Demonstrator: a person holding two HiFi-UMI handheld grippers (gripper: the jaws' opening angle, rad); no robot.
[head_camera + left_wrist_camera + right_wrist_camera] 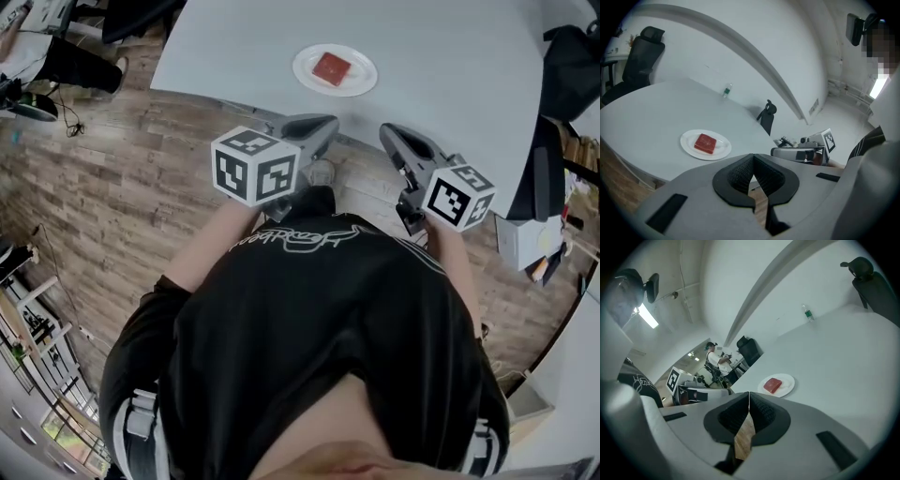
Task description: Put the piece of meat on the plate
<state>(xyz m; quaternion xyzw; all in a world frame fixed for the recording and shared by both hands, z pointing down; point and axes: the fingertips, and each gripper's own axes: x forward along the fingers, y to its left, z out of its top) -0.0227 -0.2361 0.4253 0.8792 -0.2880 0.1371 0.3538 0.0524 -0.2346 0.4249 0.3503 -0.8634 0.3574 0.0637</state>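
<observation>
A red square piece of meat [332,67] lies on a white plate [305,77] near the front edge of the pale grey table [450,84]. Both grippers hang in front of that edge, over the wooden floor, well short of the plate. My left gripper [323,123] is shut with nothing between its pads. My right gripper [386,132] is shut and empty too. The left gripper view shows the meat [705,143] on the plate [723,149] ahead and to the left of the shut jaws [752,157]. The right gripper view has the meat [773,385] on the plate [788,380] just beyond the shut jaws [749,394].
A small bottle [726,90] stands far back on the table. Black office chairs [644,56] [572,66] stand around it. A person [715,363] stands in the room behind. Wooden floor [112,187] lies beneath the grippers.
</observation>
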